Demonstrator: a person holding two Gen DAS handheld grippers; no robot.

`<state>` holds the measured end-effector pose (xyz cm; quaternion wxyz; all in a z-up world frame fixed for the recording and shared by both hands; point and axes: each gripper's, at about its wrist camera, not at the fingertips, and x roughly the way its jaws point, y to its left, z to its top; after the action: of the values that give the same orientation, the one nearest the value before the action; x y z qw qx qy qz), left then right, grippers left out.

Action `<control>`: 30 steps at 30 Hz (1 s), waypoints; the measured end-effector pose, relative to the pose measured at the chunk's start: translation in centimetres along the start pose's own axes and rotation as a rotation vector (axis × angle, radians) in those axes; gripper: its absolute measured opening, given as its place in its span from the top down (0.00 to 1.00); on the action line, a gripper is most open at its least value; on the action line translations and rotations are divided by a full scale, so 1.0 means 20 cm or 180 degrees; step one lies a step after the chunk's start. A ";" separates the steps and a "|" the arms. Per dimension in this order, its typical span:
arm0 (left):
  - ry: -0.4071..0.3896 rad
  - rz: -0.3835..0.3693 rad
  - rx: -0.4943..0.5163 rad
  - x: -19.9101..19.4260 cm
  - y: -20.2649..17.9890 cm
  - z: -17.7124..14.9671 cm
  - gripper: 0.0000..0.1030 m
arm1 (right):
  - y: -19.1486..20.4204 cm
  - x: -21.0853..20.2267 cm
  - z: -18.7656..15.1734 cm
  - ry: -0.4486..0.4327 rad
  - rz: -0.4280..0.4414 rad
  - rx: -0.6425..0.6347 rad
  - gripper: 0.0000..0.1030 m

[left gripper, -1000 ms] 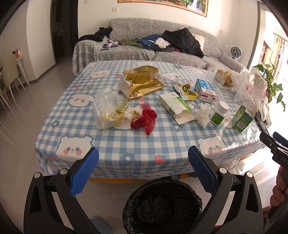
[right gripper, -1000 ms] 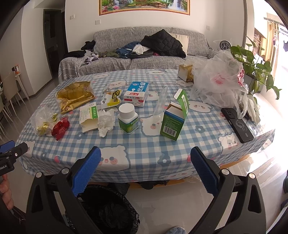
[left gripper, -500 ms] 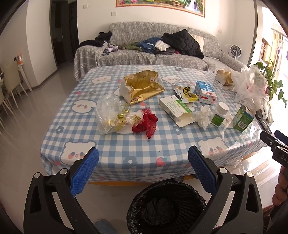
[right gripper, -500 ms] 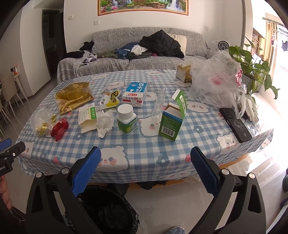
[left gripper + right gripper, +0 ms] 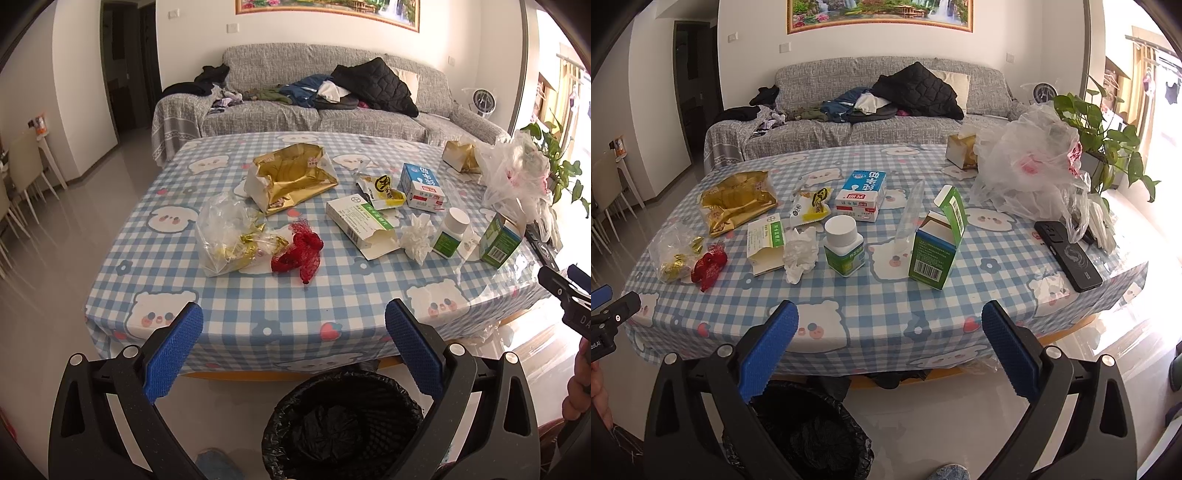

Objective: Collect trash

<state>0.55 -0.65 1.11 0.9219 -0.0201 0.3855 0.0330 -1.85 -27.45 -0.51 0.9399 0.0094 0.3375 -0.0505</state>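
Observation:
Trash lies on the checked table (image 5: 258, 317): a red net (image 5: 299, 251), a clear bag with gold wrappers (image 5: 229, 236), a gold bag (image 5: 291, 177), a white-green flat box (image 5: 362, 221), a crumpled tissue (image 5: 417, 234), a white-capped bottle (image 5: 844, 247), an open green carton (image 5: 938, 243), a blue milk box (image 5: 862, 194) and a yellow snack wrapper (image 5: 810, 205). A black-lined bin (image 5: 340, 424) stands on the floor at the table's near edge. My left gripper (image 5: 293, 350) is open and empty above the bin. My right gripper (image 5: 890, 347) is open and empty short of the table.
A black phone (image 5: 1067, 254) and a heap of clear plastic bags (image 5: 1030, 173) lie at the table's right end, beside a potted plant (image 5: 1108, 140). A small gold box (image 5: 960, 151) sits at the far side. A grey sofa (image 5: 886, 118) with clothes stands behind.
Both grippers have risen and drawn slightly back from the table, so more of the tabletop shows. Both stay open and empty. Nothing on the table has moved.

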 end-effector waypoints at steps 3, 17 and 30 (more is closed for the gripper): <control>0.0001 0.0000 -0.0003 0.00 0.00 0.00 0.07 | 0.00 0.00 0.00 -0.0004 0.0000 0.0008 0.07; -0.0019 -0.0011 -0.0037 -0.01 -0.02 0.01 0.06 | -0.01 0.00 0.00 -0.0012 -0.0007 0.0012 0.07; -0.0015 -0.0008 -0.0036 -0.01 -0.02 0.01 0.06 | -0.01 0.00 0.00 -0.0007 0.0002 0.0018 0.07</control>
<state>0.51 -0.96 1.33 0.9227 -0.0258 0.3831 0.0341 -1.93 -27.68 -0.50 0.9403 0.0121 0.3363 -0.0512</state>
